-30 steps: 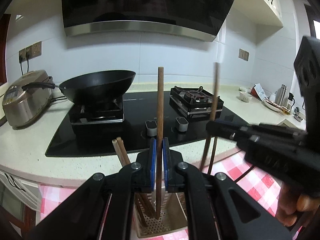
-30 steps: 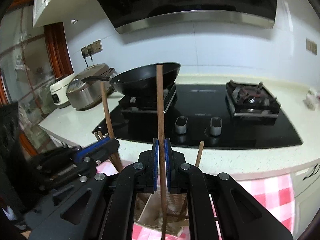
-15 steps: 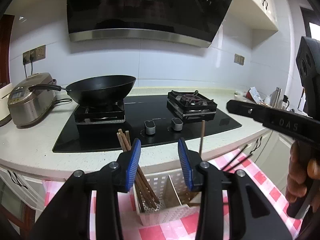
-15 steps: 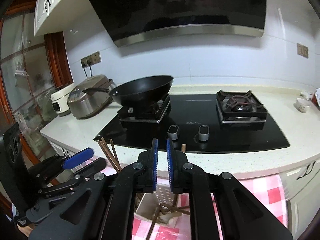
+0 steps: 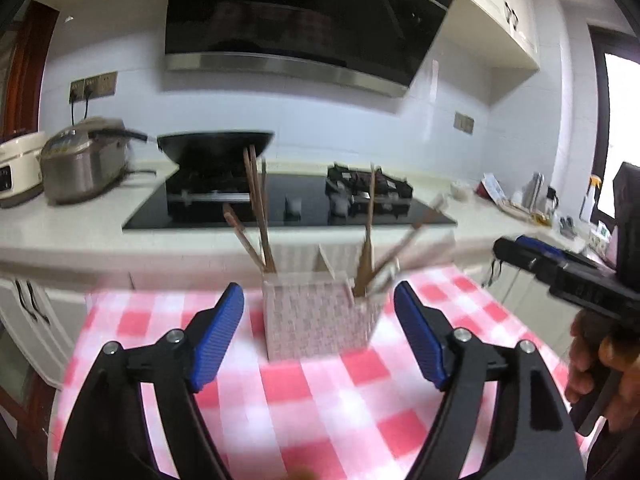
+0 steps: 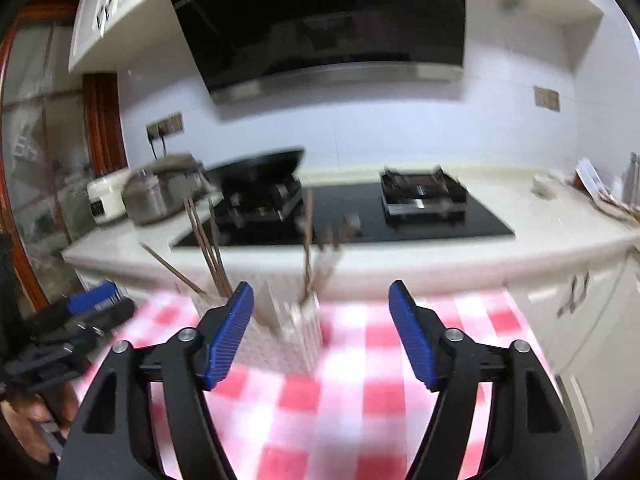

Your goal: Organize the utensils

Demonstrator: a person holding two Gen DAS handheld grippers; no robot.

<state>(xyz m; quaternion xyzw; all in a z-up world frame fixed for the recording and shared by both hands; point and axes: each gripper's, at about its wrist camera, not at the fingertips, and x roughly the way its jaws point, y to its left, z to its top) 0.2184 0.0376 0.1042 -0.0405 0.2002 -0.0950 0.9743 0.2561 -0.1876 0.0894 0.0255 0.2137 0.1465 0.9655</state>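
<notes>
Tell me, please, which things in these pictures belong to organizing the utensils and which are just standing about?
Belong to the job: the chopsticks, the white basket that holds them, the left gripper and the right gripper, both open.

Just standing about: the wok, the rice cooker, the stove, the checked cloth.

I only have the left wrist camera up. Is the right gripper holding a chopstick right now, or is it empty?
Observer: Empty. The right wrist view shows the right gripper wide open, with nothing clamped.
Operator: Where's the basket relative to it?
Observer: The basket sits left of centre, partly hidden by one blue pad.
Operator: Anything further left that I can't see?
Observer: A glass-fronted wooden cabinet stands beyond the counter's end.
</notes>
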